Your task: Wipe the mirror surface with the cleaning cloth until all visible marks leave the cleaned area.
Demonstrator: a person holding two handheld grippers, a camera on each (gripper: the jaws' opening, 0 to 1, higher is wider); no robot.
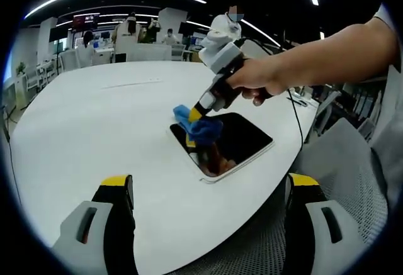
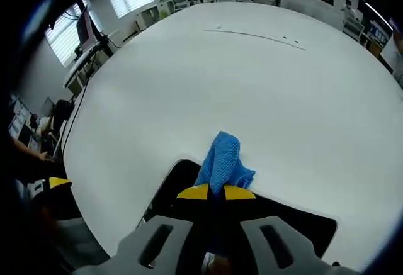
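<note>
Yellow-tipped right gripper [image 2: 216,192] jaws clamp the crumpled blue cleaning cloth [image 2: 223,159] on the dark rectangular mirror [image 1: 242,138], wiping seemingly midway, while the left gripper [image 1: 211,190] idles, jaws apart.

dark rectangular mirror [image 1: 242,138] flat on white table; crumpled blue cloth [image 1: 200,126] pressed on its corner

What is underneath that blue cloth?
The blue cloth, pinched in the right claw, lies on the dark mirror on the white table. Any marks beneath it are covered.
</note>
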